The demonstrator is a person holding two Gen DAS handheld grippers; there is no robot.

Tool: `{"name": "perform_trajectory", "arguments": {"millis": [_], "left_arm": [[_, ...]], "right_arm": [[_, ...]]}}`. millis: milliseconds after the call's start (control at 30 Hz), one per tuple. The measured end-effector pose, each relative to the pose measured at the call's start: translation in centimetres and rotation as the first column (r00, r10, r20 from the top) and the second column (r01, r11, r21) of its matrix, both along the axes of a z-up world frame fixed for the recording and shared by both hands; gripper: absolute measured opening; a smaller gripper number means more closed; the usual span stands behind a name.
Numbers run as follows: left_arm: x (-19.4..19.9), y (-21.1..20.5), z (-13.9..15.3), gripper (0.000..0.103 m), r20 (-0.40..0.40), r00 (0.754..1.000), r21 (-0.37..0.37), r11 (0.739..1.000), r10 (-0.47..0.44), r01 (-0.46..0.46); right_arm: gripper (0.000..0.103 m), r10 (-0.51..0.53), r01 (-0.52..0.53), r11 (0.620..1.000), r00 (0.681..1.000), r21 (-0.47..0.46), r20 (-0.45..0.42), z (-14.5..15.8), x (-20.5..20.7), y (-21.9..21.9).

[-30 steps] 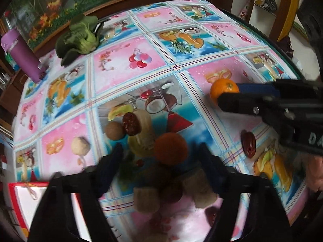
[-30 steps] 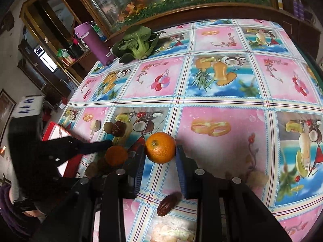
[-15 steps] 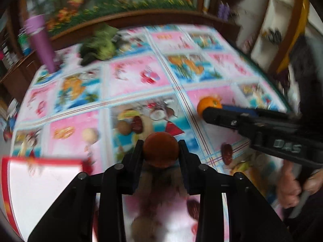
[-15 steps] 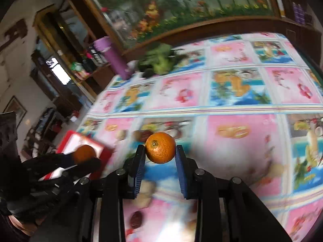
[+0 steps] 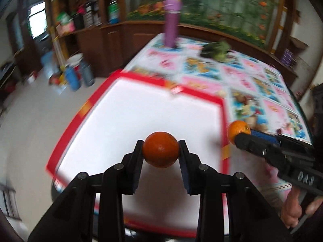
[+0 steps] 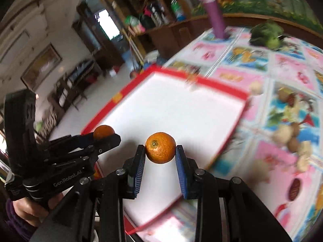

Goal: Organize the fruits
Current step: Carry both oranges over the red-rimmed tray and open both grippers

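A: Fruits are in transit, one in each pair of tongs. The left tongs [image 5: 160,150] are clamped on a dark orange [image 5: 160,149], lower centre of the left view, hanging over the white floor of the red-rimmed tray [image 5: 201,92].

B: And the other side?

A: The right tongs [image 6: 160,151] are clamped on a brighter orange [image 6: 160,150], stem scar facing the camera, at lower centre of the right view and also over the tray. In the left view that fruit shows at right, just past the tray's rim.

B: So which step is this?

A: Carrying, I judge, with placing next. The tray looks bare, so there is room for both.

B: What does the next move need?

A: Lower each fruit until it rests on the tray floor, then part the tongs slowly; round fruit may roll. Keep the two apart so they don't knock.

B: Anything left?

A: Yes. More fruit [image 6: 290,139] sits on the counter [image 6: 282,60], right side of the right view, too blurred to name.
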State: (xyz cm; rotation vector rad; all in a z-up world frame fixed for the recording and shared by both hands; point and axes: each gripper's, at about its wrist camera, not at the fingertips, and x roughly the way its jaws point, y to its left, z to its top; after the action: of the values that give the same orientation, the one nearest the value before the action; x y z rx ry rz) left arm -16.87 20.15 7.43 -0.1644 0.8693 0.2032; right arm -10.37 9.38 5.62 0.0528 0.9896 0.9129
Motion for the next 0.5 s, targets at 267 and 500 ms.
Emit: {"name": "perform_trajectory", "arguments": {"millis": [267, 500], "left_arm": [[-1.9, 3.2, -3.2, 0.036, -0.061, 0.996, -0.039, 0.997, 0.071, -0.074], [-2.8, 3.5, -3.1, 0.066, -0.059, 0.992, -0.006, 0.994, 0.112, -0.113]], "right_arm": [[0.034, 0.035, -0.037, 0.992, 0.999, -0.12, -0.02, -2.2, -1.7, 4.2], [0.053, 0.026, -0.027, 0.996, 0.999, -0.08, -0.018, -0.8, -1.8, 2.0]]}}
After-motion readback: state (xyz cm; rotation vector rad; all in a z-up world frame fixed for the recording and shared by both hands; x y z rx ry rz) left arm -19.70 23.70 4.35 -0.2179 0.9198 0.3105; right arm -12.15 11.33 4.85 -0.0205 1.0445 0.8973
